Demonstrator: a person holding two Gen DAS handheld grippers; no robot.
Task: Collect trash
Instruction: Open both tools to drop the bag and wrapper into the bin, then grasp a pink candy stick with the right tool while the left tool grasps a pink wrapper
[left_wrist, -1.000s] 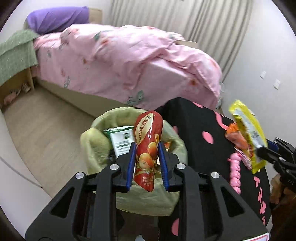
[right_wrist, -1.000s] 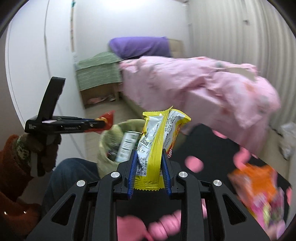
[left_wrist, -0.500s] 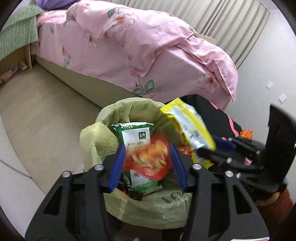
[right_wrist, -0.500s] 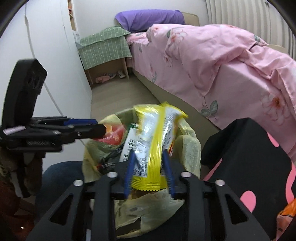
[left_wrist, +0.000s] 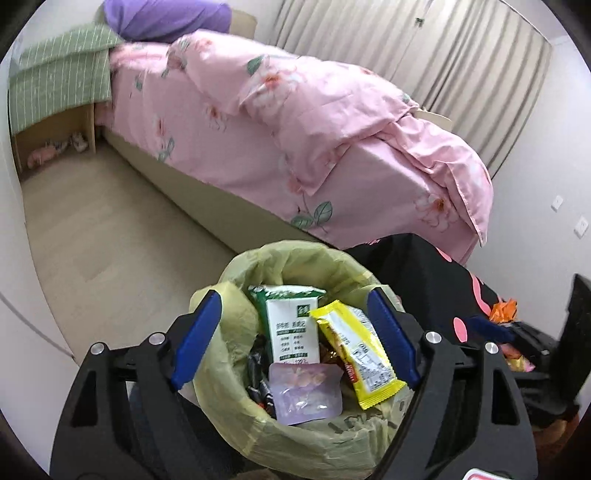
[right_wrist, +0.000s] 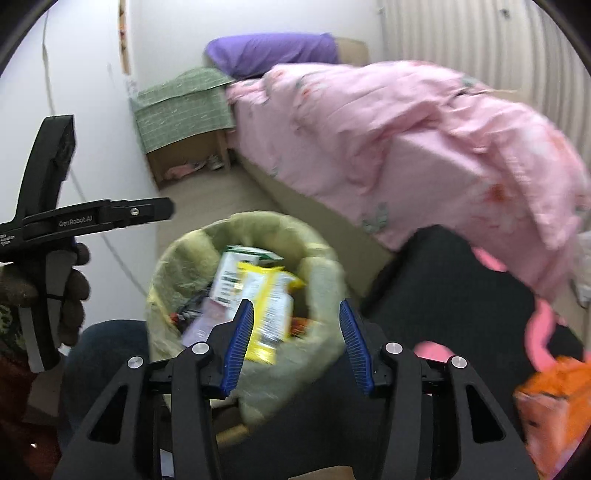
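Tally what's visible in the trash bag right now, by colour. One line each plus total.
Green-and-white packet: 1
Yellow wrapper: 1
Pale purple pouch: 1
Dark wrappers: cannot count, mostly hidden
Total clearly countable in the trash bag: 3

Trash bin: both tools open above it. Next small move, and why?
Probably swing the right tool toward the orange wrapper on the black cloth. Both tools' jaws have just been opening and hold nothing; the yellow packet lies in the lined bin, and the left tool is empty too.
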